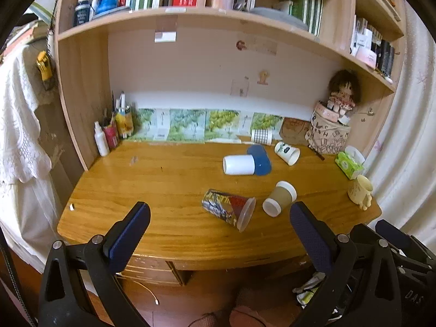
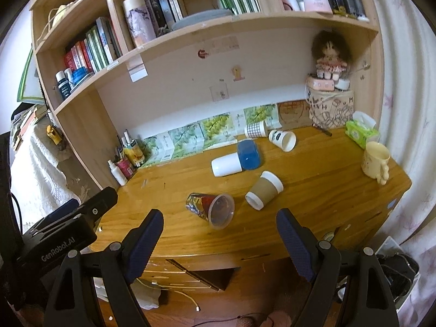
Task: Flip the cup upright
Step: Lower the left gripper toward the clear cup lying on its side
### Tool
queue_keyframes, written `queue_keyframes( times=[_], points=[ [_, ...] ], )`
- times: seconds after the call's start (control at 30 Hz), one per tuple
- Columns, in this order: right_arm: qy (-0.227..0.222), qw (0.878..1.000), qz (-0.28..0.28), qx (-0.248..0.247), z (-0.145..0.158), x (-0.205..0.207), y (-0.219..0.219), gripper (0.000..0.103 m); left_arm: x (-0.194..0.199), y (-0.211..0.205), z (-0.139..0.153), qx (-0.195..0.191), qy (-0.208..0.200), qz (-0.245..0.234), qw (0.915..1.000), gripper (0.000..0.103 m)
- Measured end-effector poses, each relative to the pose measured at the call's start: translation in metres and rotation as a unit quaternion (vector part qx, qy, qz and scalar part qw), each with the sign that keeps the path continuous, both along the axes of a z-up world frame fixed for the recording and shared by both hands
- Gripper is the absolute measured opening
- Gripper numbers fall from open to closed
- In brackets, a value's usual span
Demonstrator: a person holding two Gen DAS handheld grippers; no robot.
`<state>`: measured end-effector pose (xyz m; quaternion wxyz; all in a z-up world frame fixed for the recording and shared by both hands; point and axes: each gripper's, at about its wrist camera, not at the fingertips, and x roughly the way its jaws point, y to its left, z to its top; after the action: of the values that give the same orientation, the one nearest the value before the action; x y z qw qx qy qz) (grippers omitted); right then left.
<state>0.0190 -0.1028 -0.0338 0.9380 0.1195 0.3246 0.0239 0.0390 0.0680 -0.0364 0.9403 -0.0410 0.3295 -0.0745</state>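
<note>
Several cups lie on their sides on the wooden desk [image 1: 163,179]: a clear plastic cup with a printed sleeve [image 1: 229,208] [image 2: 209,208], a brown paper cup with white rims [image 1: 279,197] [image 2: 263,190], a white and blue cup [image 1: 246,162] [image 2: 235,160], a white printed cup [image 1: 287,152] [image 2: 282,139] and a checked cup [image 1: 261,136] [image 2: 255,129]. My left gripper [image 1: 219,212] is open and empty, held short of the desk's front edge. My right gripper [image 2: 219,218] is open and empty, also before the front edge. The left gripper's body shows at the lower left of the right wrist view.
A cream mug [image 1: 361,190] [image 2: 376,162] stands upright at the desk's right edge beside a green tissue pack [image 1: 348,163] [image 2: 361,132]. A doll sits on a patterned bag [image 1: 328,133] at the back right. Bottles and pens [image 1: 114,128] stand at the back left. Bookshelves hang above.
</note>
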Motion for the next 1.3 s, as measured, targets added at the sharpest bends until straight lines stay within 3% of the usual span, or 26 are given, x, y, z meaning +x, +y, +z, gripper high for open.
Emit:
queue_keyframes(
  times=[0.3,0.53,0.77,0.93,1.07,1.17,1.3],
  points=[
    [0.019,0.999,0.014,0.026,-0.01,0.033,-0.019,0.085,0.032,-0.007,-0.004,-0.005,0.017,0.006,0.9998,0.102],
    [0.026,0.998,0.04,0.05,-0.015,0.074,-0.036,0.085,0.064,-0.017,-0.007,0.018,0.024,-0.015,0.9994,0.102],
    [0.057,0.994,0.054,0.082,-0.025,0.112,-0.049,0.085,0.092,-0.024,-0.018,0.078,0.03,-0.056,0.9949,0.102],
    [0.085,0.99,0.053,0.099,-0.037,0.132,-0.053,0.085,0.108,-0.031,-0.03,0.132,0.035,-0.098,0.9858,0.102],
    [0.115,0.984,0.05,0.125,-0.049,0.145,-0.058,0.085,0.117,-0.038,-0.04,0.175,0.037,-0.144,0.9734,0.102],
    [0.138,0.979,0.042,0.143,-0.059,0.151,-0.062,0.085,0.121,-0.045,-0.052,0.22,0.035,-0.181,0.9579,0.102],
    [0.16,0.973,0.041,0.16,-0.072,0.156,-0.065,0.085,0.123,-0.054,-0.072,0.294,0.022,-0.238,0.9255,0.102]
  ],
)
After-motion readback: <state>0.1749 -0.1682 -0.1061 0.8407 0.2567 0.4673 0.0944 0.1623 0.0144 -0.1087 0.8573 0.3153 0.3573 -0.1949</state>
